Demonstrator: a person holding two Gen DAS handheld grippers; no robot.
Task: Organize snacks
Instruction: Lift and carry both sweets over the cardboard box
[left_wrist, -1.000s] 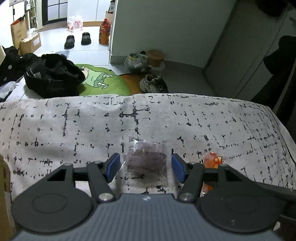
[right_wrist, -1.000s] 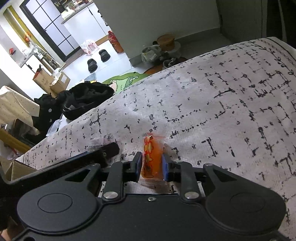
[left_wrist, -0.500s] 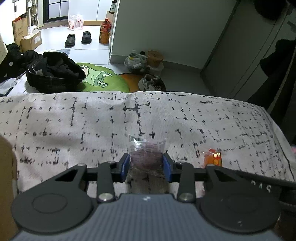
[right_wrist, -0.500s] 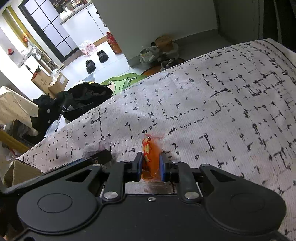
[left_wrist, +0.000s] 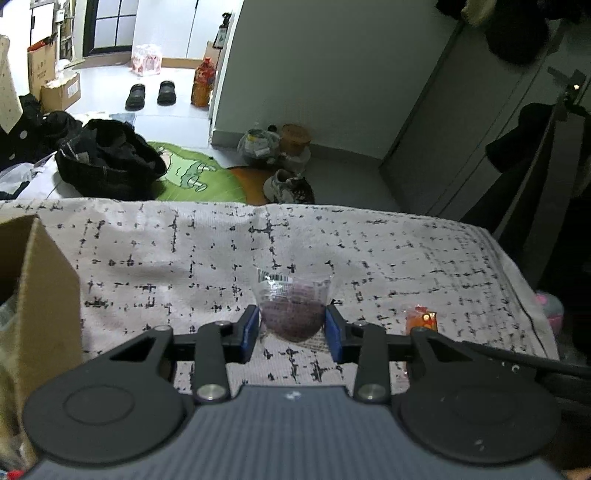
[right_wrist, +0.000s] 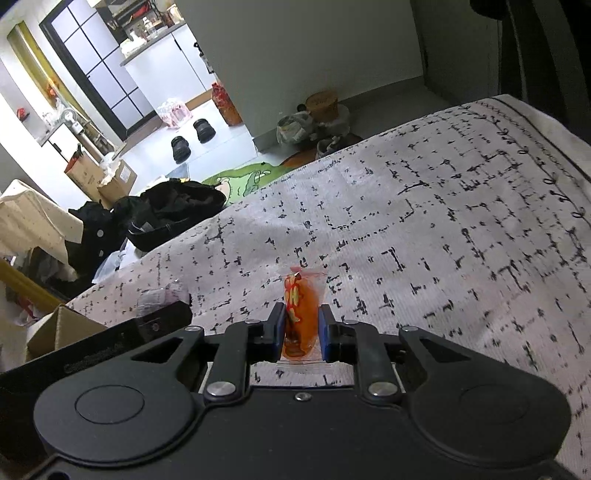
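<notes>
both grippers have closed and lifted since the earlier frame. left gripper (left_wrist: 291, 332) clamps the dark snack pouch (left_wrist: 291, 314) between its pads; right gripper (right_wrist: 302, 330) pinches the orange snack packet (right_wrist: 301, 306), clear of the patterned cloth (right_wrist: 461, 229). cardboard box (left_wrist: 40, 288) beyond the left finger is the likely destination.

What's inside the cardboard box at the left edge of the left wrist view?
Only the cardboard box's outer wall and a dark opening show; its contents are hidden by the wall and the frame edge.

Right tongs (right_wrist: 301, 328) clamp an orange snack packet (right_wrist: 301, 314) (above patterned cloth (right_wrist: 443, 221)).
</notes>
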